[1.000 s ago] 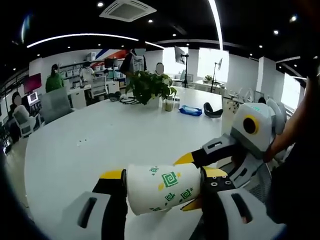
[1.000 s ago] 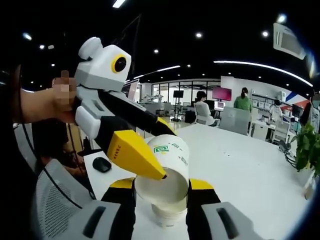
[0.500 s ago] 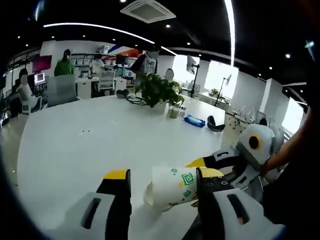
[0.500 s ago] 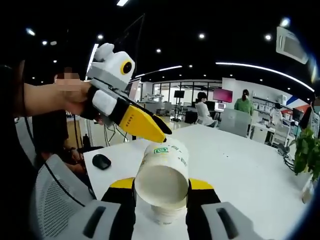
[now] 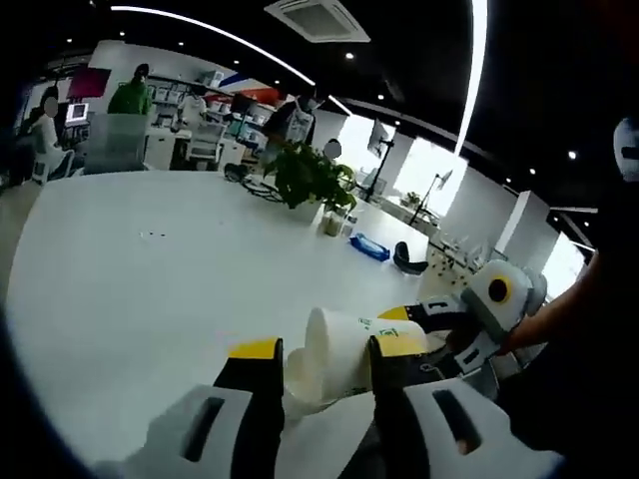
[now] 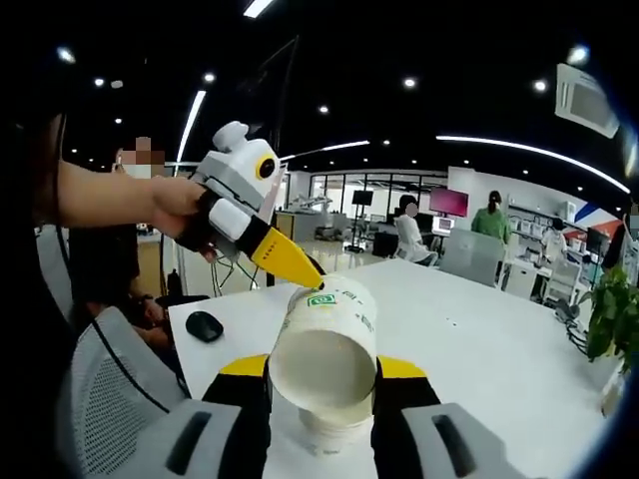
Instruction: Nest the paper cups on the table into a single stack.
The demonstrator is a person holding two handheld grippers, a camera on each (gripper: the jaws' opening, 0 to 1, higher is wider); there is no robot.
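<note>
Two paper cups [image 6: 325, 364] nested, we are clamping them in the right gripper [image 6: 321, 384], mouth toward us; the left gripper [image 6: 290, 263], unclenched, is hovering just beyond.

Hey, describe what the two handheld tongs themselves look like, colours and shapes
Left tongs and right tongs match: light grey moulded bodies with slotted openings, black jaws capped in yellow. Seen from outside, each has a white, rounded head with a yellow-ringed black lens.

A white paper cup [image 6: 326, 349] with green printed motifs is held tilted, mouth toward the camera, nested in a second cup [image 6: 334, 431] below it.
</note>
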